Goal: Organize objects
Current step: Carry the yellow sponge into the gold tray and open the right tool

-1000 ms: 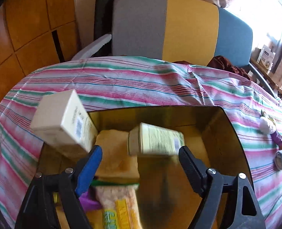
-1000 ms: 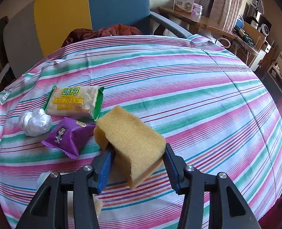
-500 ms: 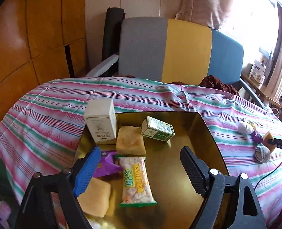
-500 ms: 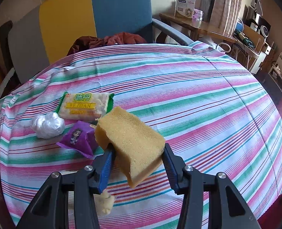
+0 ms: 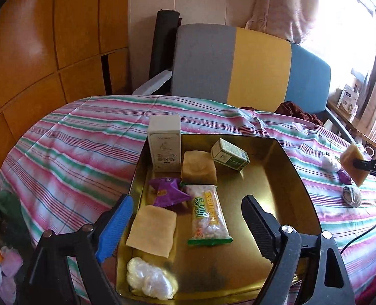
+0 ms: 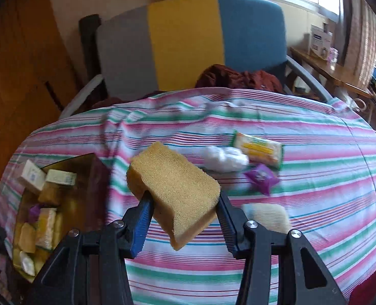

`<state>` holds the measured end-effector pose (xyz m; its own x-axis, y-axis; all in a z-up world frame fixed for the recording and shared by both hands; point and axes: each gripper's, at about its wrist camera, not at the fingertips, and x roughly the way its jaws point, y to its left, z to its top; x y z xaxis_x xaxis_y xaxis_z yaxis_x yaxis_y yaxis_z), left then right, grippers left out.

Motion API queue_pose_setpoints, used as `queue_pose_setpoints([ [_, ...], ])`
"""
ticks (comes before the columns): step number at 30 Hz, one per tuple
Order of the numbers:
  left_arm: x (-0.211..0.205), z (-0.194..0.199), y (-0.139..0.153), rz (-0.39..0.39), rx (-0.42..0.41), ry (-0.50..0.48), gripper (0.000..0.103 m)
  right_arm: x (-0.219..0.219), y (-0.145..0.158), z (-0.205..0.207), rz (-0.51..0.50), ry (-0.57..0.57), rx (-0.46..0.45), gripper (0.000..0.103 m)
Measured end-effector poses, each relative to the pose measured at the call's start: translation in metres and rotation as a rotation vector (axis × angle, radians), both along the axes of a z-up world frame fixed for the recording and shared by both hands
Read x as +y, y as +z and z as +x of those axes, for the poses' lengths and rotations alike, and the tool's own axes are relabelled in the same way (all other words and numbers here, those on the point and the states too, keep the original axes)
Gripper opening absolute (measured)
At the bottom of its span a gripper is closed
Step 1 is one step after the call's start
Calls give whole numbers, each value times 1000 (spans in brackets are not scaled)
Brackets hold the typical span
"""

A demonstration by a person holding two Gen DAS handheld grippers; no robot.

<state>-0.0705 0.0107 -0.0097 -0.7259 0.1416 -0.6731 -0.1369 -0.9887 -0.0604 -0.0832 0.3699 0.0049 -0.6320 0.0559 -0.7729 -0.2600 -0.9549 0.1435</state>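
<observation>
My right gripper [image 6: 184, 200] is shut on a yellow sponge [image 6: 174, 188] and holds it above the striped tablecloth; the sponge also shows at the right edge of the left wrist view [image 5: 353, 164]. My left gripper [image 5: 185, 216] is open and empty above the gold tray [image 5: 276, 198]. The tray holds a white box [image 5: 164, 143], a small green box [image 5: 229, 154], two sponges [image 5: 198, 169], a purple packet [image 5: 168, 195], a snack packet [image 5: 208, 216] and a white plastic ball [image 5: 148, 280]. The tray shows at the left of the right wrist view [image 6: 86, 160].
On the cloth lie a snack packet [image 6: 257, 148], a white plastic ball [image 6: 224, 158], a purple packet [image 6: 260, 178] and a pale sponge [image 6: 266, 216]. A grey-yellow-blue chair [image 5: 251, 68] stands behind the table. Wood panelling is at the left.
My left gripper has pulled back and up from the tray; the small green box now rests in it. My right gripper has swung left toward the tray with the sponge.
</observation>
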Motion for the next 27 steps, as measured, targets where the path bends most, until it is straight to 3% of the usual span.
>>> queue_pose_setpoints([
  [5,-10,3,-3,18,-8,19,88,-85,11,-17,-52,198,11,50],
  [9,-19,5,-6,36,-10,30,88,-140,-3,-33,-89,294,-53,50],
  [12,-30,7,-8,59,-12,52,90,-163,-19,-49,-140,305,-115,50],
  [20,-56,6,-17,89,-41,115,90,-190,-59,-89,-148,197,-207,53],
  [23,-60,6,-20,94,-47,121,90,-197,-82,-104,-174,206,-265,55],
  [27,-62,7,-22,96,-51,117,90,-196,-88,-107,-216,202,-244,59],
])
